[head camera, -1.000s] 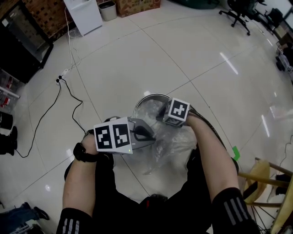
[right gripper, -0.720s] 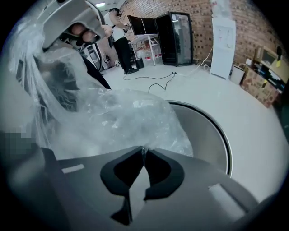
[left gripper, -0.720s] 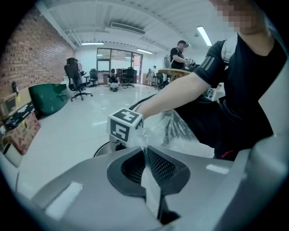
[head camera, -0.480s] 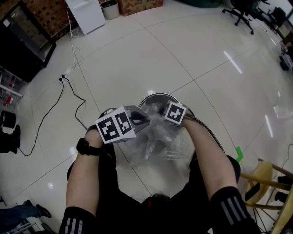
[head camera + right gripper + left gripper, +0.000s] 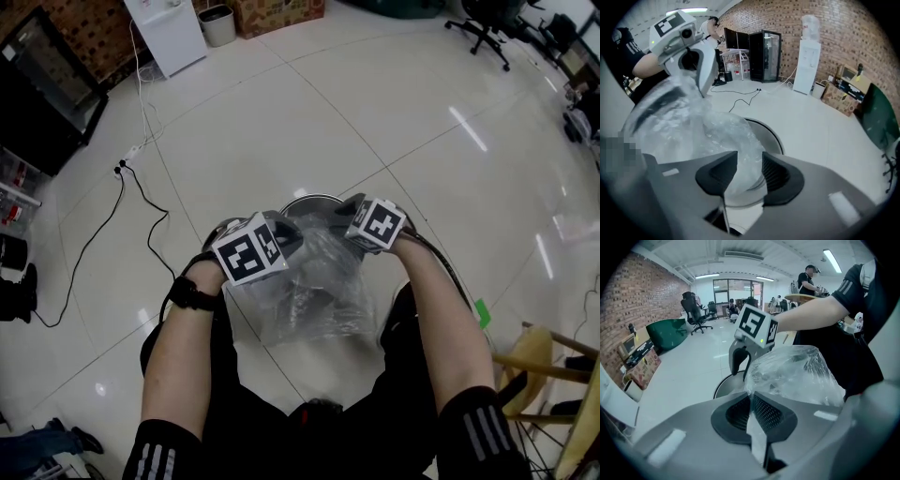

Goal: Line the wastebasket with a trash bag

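The clear trash bag (image 5: 314, 295) hangs crumpled between my two grippers, over the near side of the round metal wastebasket (image 5: 302, 200) on the floor. My left gripper (image 5: 751, 401) is shut on a fold of the bag's film (image 5: 797, 373); its marker cube (image 5: 248, 249) sits left of the basket. My right gripper (image 5: 749, 171) has just been opening. Its jaws stand apart with bag film (image 5: 717, 136) loose between them, above the basket's rim (image 5: 774, 135). Most of the basket is hidden by the bag.
A black power cable (image 5: 131, 178) trails over the white tiles at the left. A white appliance (image 5: 173, 33) and a small bin (image 5: 217, 21) stand at the far wall. A wooden chair (image 5: 553, 370) is close on the right, by a green floor mark (image 5: 482, 312).
Both grippers have moved toward the basket, the left one up and to the right, carrying the bag with it. The right gripper has shifted right and its jaws have opened.
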`<action>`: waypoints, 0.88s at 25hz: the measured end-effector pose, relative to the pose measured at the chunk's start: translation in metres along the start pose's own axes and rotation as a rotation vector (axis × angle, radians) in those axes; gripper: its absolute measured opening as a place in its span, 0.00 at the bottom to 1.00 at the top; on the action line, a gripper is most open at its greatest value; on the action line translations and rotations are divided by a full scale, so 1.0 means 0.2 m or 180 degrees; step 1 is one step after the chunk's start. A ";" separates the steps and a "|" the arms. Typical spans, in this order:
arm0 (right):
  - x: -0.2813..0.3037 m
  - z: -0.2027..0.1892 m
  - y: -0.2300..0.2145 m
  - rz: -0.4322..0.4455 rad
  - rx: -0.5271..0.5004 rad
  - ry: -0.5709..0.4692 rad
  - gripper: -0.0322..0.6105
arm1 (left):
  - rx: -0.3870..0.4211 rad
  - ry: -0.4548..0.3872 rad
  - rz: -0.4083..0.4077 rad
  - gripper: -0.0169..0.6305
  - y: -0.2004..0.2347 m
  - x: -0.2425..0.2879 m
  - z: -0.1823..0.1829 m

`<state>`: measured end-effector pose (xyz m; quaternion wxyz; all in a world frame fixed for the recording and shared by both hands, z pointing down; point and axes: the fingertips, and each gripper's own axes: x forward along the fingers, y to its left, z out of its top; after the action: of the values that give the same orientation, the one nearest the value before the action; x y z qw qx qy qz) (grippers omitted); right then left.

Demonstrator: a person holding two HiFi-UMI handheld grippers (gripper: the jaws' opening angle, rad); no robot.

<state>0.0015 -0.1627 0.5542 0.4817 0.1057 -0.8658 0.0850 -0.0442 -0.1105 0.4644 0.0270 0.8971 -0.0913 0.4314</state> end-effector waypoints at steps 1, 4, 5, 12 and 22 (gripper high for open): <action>-0.07 -0.01 -0.01 -0.0064 -0.0051 0.0018 0.32 | -0.0009 0.0016 0.0061 0.02 0.02 0.00 0.00; -0.30 0.05 0.00 -0.0156 0.0083 -0.0220 0.32 | -0.0093 0.0026 0.0261 0.02 0.09 0.01 0.00; -0.38 0.10 0.02 -0.0101 0.0266 -0.0423 0.32 | -0.0137 0.0033 0.0318 0.02 0.11 0.02 0.00; -0.62 0.15 0.23 0.0222 0.1198 -0.0933 0.38 | -0.0141 -0.0058 0.0543 0.02 0.14 0.03 0.06; -0.39 -0.07 0.18 0.0179 0.1236 -0.0256 0.06 | -0.0146 -0.0164 0.0675 0.13 0.17 -0.01 0.13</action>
<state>0.0433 -0.1176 0.4926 0.4147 0.1757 -0.8543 0.2594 -0.0307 -0.1468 0.4454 -0.0006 0.8924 -0.1962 0.4064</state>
